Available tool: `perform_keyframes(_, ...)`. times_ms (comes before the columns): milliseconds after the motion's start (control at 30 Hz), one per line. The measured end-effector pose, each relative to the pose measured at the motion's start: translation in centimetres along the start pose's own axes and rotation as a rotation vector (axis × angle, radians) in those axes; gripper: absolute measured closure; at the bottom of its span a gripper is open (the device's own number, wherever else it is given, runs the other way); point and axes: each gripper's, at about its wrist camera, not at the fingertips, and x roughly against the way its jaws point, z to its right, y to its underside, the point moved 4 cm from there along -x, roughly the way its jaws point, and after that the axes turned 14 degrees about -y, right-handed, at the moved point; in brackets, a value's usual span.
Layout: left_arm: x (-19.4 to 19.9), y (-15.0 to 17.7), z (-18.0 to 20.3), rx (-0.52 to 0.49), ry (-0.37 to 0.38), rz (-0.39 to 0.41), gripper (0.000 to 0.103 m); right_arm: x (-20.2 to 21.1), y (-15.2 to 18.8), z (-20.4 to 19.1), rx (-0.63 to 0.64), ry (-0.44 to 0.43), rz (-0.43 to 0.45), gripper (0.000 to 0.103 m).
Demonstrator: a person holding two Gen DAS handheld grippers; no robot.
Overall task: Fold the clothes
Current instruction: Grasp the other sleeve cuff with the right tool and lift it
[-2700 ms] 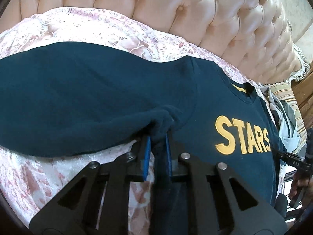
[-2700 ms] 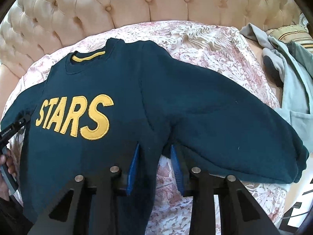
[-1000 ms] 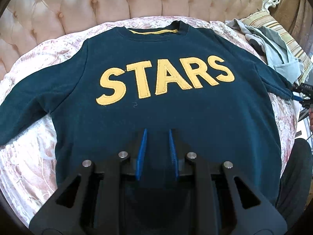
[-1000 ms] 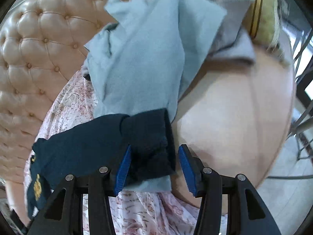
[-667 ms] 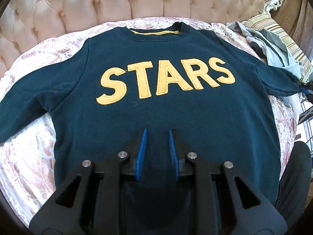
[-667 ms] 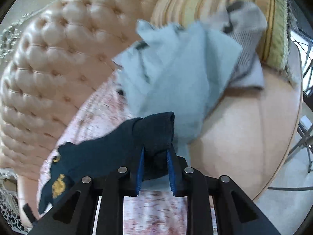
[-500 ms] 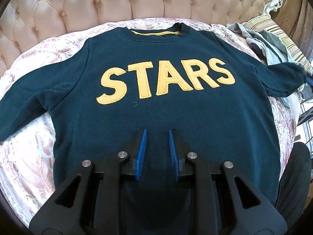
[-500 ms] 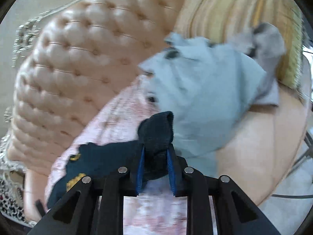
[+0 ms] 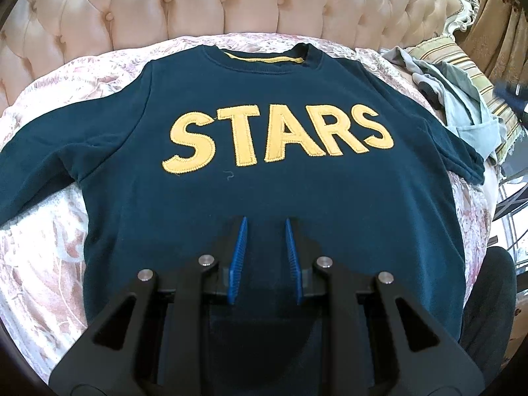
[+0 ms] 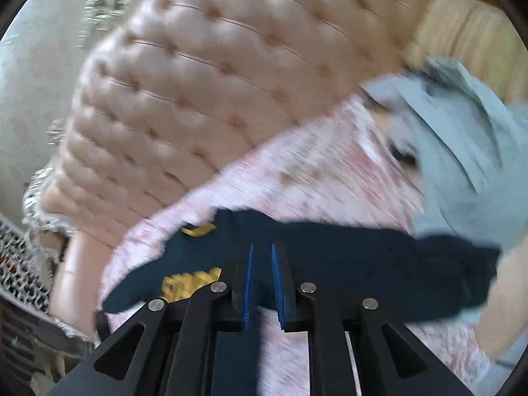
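Setting: tufted cream leather sofa back (image 9: pixel 184 3) behind a seat draped in pink floral lace cloth (image 9: pixel 43 237).
Garment: dark teal sweatshirt with yellow STARS lettering (image 9: pixel 274 198) lies face up and flat on the cloth, collar toward the sofa back, sleeves spread to either side.
Left gripper (image 9: pixel 264 227): hovers above the lower middle of the sweatshirt body, pointing toward the collar; blue pads stand a small gap apart with only flat fabric showing between them.
Right gripper (image 10: pixel 261 252): the view is motion-blurred; it points across the sweatshirt from its right side, pads nearly together with dark fabric between them, though whether they pinch it cannot be told.
Right sleeve (image 10: pixel 445 270): stretches out to the right of the right gripper's fingers, its cuff end against a pale blue-grey garment (image 10: pixel 468 151).
Pile: that pale garment sits crumpled beside a striped gold cushion (image 9: pixel 468 66) at the sofa's right end.
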Motion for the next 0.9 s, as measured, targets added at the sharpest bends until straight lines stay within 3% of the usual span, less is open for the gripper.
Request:
perform_keyframes(233, 0.0, 0.0, 0.0, 0.001, -0.001, -0.001, 0.075, 5.8, 3.4, 12.1, -0.278, 0.172, 0.071, 0.085)
perform_keyframes(400, 0.0, 0.0, 0.1, 0.002, -0.006, -0.002, 0.075, 8.2, 4.4, 18.1, -0.374, 0.294, 0.090, 0.044)
perform_keyframes(567, 0.0, 0.0, 0.0, 0.001, -0.006, -0.006, 0.075, 7.6, 3.6, 19.6, -0.342, 0.340, 0.080, 0.039)
perform_keyframes(767, 0.0, -0.1, 0.0, 0.005, -0.004, -0.006, 0.075, 4.2, 2.5, 19.3, -0.228, 0.365, -0.019, 0.041)
perform_keyframes(800, 0.0, -0.1, 0.0, 0.006, -0.002, -0.006, 0.075, 3.7, 2.5, 19.3, -0.219, 0.377, -0.039, 0.048)
perform_keyframes(833, 0.0, -0.1, -0.1, 0.008, 0.000, -0.005, 0.075, 3.8, 2.4, 18.7, -0.198, 0.384, -0.037, 0.077)
perform_keyframes(900, 0.0, -0.1, -0.1, 0.007, 0.000, -0.003, 0.075, 4.1, 2.3, 17.3, -0.145, 0.397, -0.022, 0.082)
